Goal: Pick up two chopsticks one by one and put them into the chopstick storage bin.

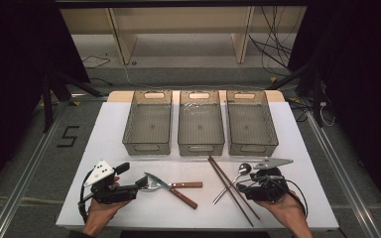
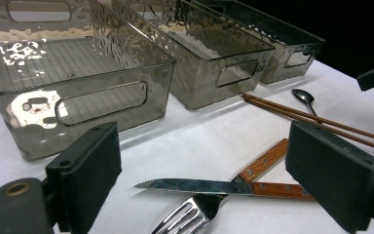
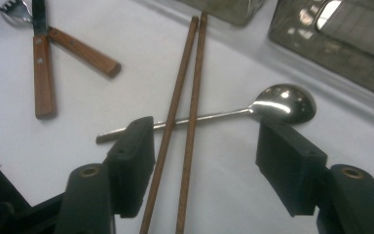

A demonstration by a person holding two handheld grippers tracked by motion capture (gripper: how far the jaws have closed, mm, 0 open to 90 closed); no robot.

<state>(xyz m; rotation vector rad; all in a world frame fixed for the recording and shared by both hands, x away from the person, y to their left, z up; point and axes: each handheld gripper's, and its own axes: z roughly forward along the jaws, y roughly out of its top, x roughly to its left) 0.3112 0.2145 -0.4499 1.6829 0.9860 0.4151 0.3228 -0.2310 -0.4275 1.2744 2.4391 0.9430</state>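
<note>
The right hand-held gripper [image 3: 204, 161] hovers low over the chopsticks [image 3: 182, 122], its jaws apart with both sticks running between them, pads not pressing on either. The spoon [image 3: 253, 109] lies under the chopsticks, its bowl just beyond the right jaw. Left of the chopsticks, the left hand-held gripper [image 1: 141, 182] stands with jaws wide apart, the fork [image 2: 190, 214] and knife [image 2: 209, 186] lying crossed on the white surface [image 1: 198, 213] between them. Beyond the chopsticks sit three grey bins [image 1: 201, 144] side by side.
</note>
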